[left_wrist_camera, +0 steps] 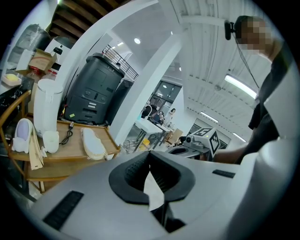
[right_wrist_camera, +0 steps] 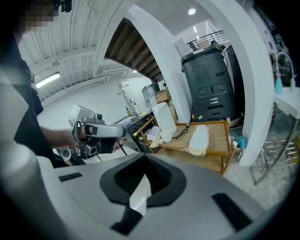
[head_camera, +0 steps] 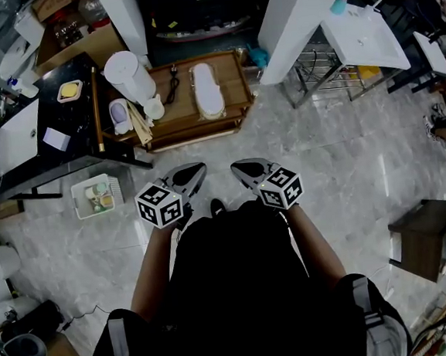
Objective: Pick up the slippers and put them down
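White slipper (head_camera: pixel 207 89) well ahead of my left tongs (head_camera: pixel 186 178) and right tongs (head_camera: pixel 250 172), both pressed together, empty. Unopened, I'd just shove it.

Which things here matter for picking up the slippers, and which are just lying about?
For the job: white slipper on the wooden rack; pale purple slipper at the rack's left end; left gripper and right gripper, jaws shut, empty.
Lying about: white cylinder, black cable, white cup, basket on the floor, black table.
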### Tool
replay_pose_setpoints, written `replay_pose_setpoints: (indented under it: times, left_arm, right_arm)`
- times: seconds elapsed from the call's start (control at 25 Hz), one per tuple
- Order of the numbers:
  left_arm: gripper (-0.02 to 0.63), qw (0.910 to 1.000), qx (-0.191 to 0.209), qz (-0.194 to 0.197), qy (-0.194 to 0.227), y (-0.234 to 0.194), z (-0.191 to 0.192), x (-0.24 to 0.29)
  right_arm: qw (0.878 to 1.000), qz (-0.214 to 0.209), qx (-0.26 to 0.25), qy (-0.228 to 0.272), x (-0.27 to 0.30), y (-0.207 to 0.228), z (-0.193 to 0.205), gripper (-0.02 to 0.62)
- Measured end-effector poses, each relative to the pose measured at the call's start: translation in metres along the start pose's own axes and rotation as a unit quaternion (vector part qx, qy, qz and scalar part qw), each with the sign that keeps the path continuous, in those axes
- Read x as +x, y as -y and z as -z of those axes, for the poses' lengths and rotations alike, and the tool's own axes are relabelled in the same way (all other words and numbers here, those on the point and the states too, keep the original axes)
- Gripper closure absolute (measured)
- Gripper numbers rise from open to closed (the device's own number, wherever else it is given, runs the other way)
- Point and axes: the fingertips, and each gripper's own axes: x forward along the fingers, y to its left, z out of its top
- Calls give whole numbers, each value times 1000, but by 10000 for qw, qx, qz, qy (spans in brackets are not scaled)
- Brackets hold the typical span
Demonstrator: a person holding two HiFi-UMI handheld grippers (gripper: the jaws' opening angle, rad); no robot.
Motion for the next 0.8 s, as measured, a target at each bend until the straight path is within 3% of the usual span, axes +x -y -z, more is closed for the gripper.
replay_pose_setpoints:
  times: [0.8]
  left_arm:
    - [594, 9993, -166, -329, 9, -19, -16, 7]
  right_arm:
    - [9989, -399, -181, -189, 18, 20, -27, 588]
